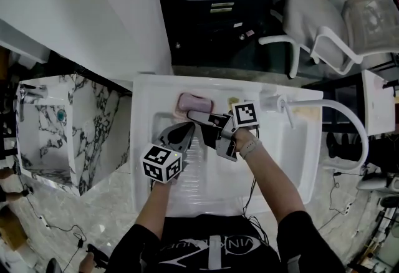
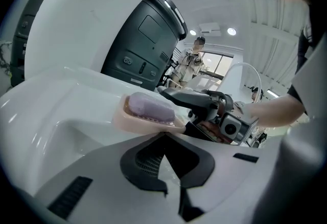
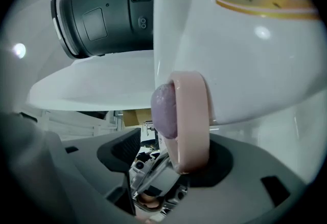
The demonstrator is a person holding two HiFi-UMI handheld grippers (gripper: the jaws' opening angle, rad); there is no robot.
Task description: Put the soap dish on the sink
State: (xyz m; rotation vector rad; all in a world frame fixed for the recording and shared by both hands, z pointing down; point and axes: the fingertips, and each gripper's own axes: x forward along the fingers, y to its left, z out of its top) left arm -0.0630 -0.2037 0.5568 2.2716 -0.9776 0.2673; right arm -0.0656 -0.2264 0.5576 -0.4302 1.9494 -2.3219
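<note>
A pink soap dish (image 1: 195, 104) with a lilac soap bar (image 2: 150, 107) lies on the back rim of the white sink (image 1: 147, 98). My right gripper (image 1: 194, 117) reaches in from the right with its jaws on either side of the dish's near end (image 3: 191, 120). One pad stands clear of the soap, so it is open. My left gripper (image 1: 184, 133) hovers over the basin just in front of the dish, with nothing in it and its fingertips (image 2: 163, 138) meeting. The right gripper view shows the left gripper (image 3: 153, 182) facing it from below the dish.
A white faucet (image 1: 280, 103) with a curved hose stands at the sink's back right. A marble basin (image 1: 43, 128) lies to the left, white chairs (image 1: 336, 22) are at the top right, and a dark machine (image 2: 148, 44) stands behind the sink.
</note>
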